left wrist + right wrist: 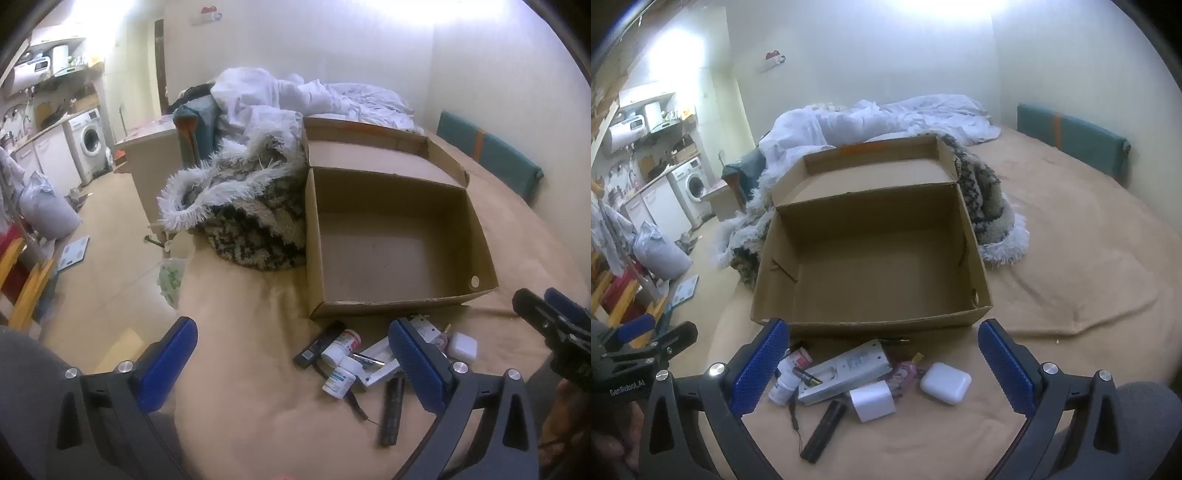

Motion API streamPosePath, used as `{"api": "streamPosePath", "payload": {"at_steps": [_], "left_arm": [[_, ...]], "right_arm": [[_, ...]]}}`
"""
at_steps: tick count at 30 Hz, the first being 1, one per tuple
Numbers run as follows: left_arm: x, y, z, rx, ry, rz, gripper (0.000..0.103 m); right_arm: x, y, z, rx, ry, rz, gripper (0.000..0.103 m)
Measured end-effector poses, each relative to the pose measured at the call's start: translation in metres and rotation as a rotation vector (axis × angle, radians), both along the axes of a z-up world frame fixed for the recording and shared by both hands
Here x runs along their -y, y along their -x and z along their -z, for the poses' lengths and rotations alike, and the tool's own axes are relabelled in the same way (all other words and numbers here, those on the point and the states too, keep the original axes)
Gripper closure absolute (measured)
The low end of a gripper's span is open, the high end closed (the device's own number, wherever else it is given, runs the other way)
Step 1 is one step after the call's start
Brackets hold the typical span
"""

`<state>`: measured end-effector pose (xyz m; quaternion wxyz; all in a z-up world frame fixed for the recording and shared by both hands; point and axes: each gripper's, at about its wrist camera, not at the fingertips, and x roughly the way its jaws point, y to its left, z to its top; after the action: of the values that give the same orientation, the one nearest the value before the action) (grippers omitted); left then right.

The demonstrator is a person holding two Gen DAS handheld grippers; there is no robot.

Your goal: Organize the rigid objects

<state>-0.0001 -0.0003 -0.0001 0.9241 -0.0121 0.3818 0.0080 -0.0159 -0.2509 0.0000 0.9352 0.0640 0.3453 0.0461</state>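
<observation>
An empty cardboard box (391,243) (871,258) lies open on the tan bedspread, lid flap up behind it. In front of it is a small pile: two white pill bottles (341,363) (785,384), a white flat device (849,369) (376,365), a black cylinder (825,430) (392,410), a white charger cube (871,400), a white earbud case (945,382) (461,345) and a black stick (319,343). My left gripper (291,363) is open, hovering left of the pile. My right gripper (882,365) is open above the pile, holding nothing.
A fluffy black-and-white blanket (251,206) (990,206) lies against the box. White bedding (295,96) is heaped behind. A teal cushion (1071,144) leans on the wall. The bed edge drops to the floor at left, toward a washing machine (90,142).
</observation>
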Motion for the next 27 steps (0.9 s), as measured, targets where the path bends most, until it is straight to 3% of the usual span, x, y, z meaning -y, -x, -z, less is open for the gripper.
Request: {"api": "streamPosePath", "payload": {"at_steps": [27], "left_arm": [[-0.0024, -0.0019, 0.0012, 0.002, 0.028, 0.001, 0.000]], "right_arm": [[-0.0008, -0.0010, 0.0002, -0.004, 0.009, 0.001, 0.000]]}}
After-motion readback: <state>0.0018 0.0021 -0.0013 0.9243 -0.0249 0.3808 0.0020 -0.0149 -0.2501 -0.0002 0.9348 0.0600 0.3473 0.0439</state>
